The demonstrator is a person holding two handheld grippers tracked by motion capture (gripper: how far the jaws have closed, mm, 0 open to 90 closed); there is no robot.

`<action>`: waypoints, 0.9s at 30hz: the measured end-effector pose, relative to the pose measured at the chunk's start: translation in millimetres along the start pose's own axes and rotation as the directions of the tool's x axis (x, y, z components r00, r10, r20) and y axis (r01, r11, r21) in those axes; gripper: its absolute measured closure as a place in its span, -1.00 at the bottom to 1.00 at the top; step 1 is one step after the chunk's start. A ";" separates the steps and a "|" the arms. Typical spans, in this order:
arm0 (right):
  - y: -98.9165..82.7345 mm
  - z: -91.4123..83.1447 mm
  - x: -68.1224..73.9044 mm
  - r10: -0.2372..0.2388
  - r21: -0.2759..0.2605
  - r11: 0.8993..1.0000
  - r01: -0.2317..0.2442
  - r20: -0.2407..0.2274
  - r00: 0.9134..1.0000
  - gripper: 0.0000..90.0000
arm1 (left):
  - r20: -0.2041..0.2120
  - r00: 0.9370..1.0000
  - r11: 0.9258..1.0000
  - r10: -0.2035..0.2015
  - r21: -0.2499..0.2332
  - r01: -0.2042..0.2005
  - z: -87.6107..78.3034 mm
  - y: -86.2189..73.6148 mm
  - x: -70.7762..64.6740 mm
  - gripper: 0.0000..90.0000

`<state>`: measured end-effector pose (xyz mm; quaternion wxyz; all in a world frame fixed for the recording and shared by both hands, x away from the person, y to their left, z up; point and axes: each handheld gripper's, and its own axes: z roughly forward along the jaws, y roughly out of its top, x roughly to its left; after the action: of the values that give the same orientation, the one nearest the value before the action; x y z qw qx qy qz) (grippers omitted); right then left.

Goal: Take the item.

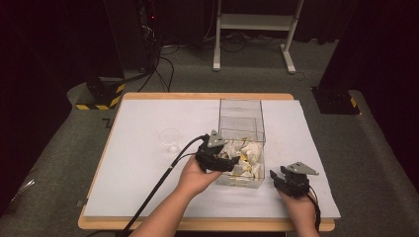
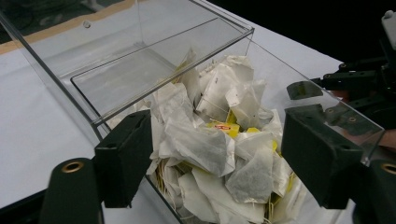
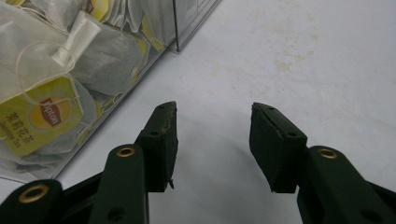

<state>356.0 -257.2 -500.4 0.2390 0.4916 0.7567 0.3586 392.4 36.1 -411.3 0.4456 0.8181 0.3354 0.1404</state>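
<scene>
A clear plastic box point(image 1: 241, 112) stands on the white table cover, its near half heaped with white tea bags point(image 1: 246, 154) that carry yellow tags. My left gripper point(image 1: 228, 162) reaches over the box's left wall at the near end. In the left gripper view its jaws stand wide apart on either side of the tea bags point(image 2: 210, 140), and my left gripper point(image 2: 222, 161) is open with nothing pressed between the pads. My right gripper point(image 1: 277, 181) rests low on the table just right of the box. It point(image 3: 212, 140) is open over bare cover, with the box wall point(image 3: 175, 28) at its left.
A small clear cup point(image 1: 169, 137) stands on the white cover point(image 1: 148, 173) left of the box, with a small white object beside it. The wooden table edge point(image 1: 197, 224) runs along the front. On the floor behind are a white desk frame point(image 1: 254, 22) and cables.
</scene>
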 end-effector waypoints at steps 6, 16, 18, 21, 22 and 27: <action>-0.1 -0.3 0.0 -0.004 -0.004 1.000 0.004 -0.002 1.000 0.16 | -0.030 0.999 0.999 0.032 0.036 -0.031 10.3 1.4 2.3 -0.26; -0.3 -0.6 -0.2 -0.004 -0.007 1.000 0.004 -0.004 1.000 0.16 | -0.051 0.999 0.997 0.003 0.078 0.001 19.0 3.3 8.3 0.22; -0.3 -0.7 -0.1 -0.005 -0.008 1.000 0.005 -0.004 1.000 0.16 | -0.059 0.998 0.996 0.005 0.087 0.000 20.0 3.8 8.6 0.31; -0.3 -0.7 -0.1 -0.005 -0.008 1.000 0.005 -0.004 1.000 0.16 | -0.068 0.998 0.995 0.008 0.097 -0.002 21.8 4.4 8.1 0.34; -0.4 -0.9 0.1 -0.002 -0.007 1.000 0.002 -0.004 1.000 0.16 | -0.074 0.997 0.995 0.012 0.100 -0.004 22.3 4.6 7.9 0.34; -0.4 -0.9 0.3 -0.003 -0.007 1.000 0.003 -0.005 1.000 0.16 | -0.075 0.997 0.992 0.026 0.127 -0.016 27.5 4.7 5.9 0.35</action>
<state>355.0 -257.3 -500.1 0.2395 0.4887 0.7567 0.3623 413.2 20.9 -423.2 0.3783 0.8422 0.3518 0.1545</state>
